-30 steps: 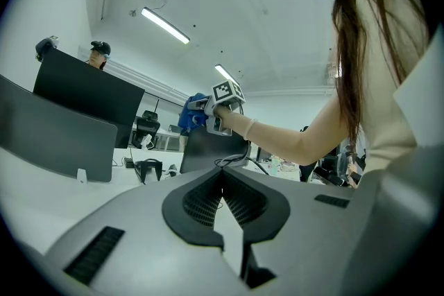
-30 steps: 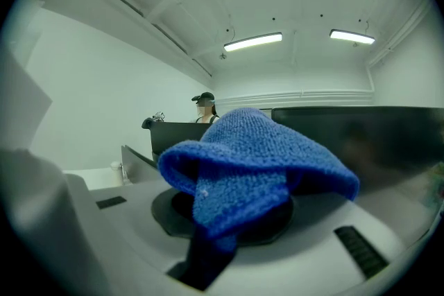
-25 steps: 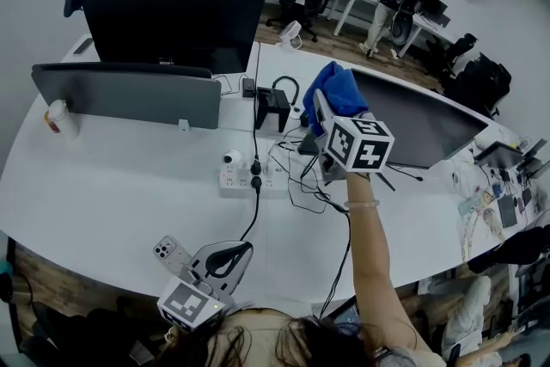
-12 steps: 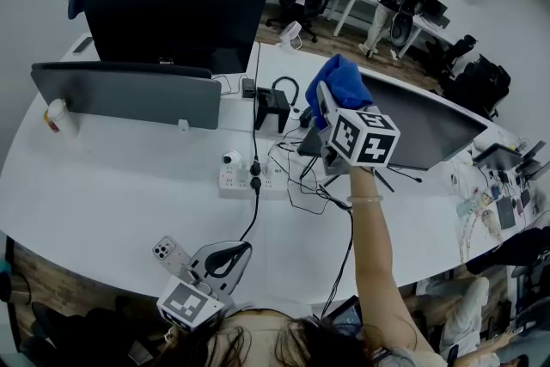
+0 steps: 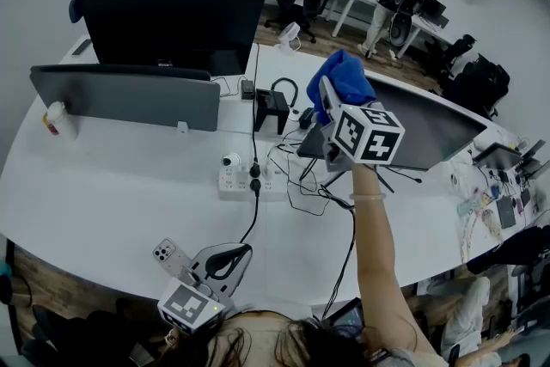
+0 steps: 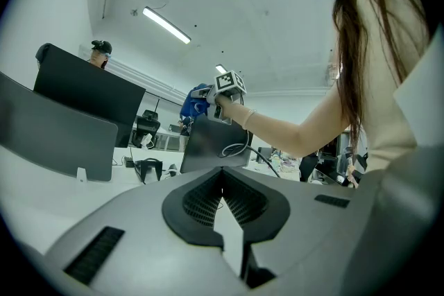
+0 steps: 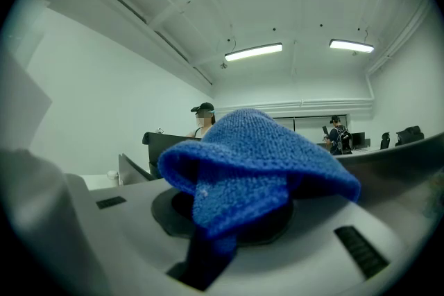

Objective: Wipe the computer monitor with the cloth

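In the head view my right gripper (image 5: 330,102) is raised over the desk, shut on a blue knitted cloth (image 5: 343,79) that bunches over its tips. The cloth sits at the upper left edge of the dark, tilted computer monitor (image 5: 434,131); whether it touches the screen I cannot tell. The right gripper view shows the cloth (image 7: 253,156) draped across the jaws of that gripper (image 7: 225,218). My left gripper (image 5: 241,250) hangs low near the desk's front edge, shut on nothing. From the left gripper (image 6: 223,211) view, the monitor's grey back (image 6: 211,147) and the cloth (image 6: 194,100) are ahead.
Two more monitors (image 5: 176,26) (image 5: 129,94) stand at the back left, with a person behind them. A power strip (image 5: 245,179), tangled cables (image 5: 301,176) and a black stand (image 5: 273,106) occupy mid-desk. A phone (image 5: 170,253) lies by my left gripper; a white bottle (image 5: 58,118) is far left.
My right gripper has shifted a little to the right and up along the monitor's edge, carrying the cloth. The left gripper has stayed where it was.
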The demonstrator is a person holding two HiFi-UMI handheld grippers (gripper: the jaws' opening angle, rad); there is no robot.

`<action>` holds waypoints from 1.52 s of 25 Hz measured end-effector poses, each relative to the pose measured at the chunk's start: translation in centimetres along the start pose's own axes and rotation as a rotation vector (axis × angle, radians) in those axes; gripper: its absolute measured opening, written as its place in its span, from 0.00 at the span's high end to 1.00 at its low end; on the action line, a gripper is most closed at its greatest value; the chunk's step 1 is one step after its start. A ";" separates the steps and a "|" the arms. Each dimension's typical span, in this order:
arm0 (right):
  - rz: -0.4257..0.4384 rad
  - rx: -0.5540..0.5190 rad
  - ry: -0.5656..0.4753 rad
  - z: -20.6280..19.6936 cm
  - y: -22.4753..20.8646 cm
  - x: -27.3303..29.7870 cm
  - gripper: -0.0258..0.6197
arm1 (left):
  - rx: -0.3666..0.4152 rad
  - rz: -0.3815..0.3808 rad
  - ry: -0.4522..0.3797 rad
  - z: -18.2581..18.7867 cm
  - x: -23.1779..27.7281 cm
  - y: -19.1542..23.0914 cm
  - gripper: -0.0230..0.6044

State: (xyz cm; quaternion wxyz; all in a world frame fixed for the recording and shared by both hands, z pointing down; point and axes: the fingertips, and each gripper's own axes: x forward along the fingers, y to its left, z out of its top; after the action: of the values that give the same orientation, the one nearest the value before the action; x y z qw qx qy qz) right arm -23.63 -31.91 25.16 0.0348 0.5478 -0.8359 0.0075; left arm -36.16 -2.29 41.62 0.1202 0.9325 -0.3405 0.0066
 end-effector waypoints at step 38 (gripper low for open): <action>-0.009 0.018 -0.174 4.7 -0.6 -6.4 0.83 | 0.036 0.087 -0.027 0.7 -0.9 -3.1 0.95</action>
State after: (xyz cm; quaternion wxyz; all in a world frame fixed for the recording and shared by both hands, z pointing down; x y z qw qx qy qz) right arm -20.79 -26.52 19.99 -0.0429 0.5506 -0.8331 -0.0327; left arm -34.86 0.42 40.20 0.0983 0.9189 -0.3821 0.0055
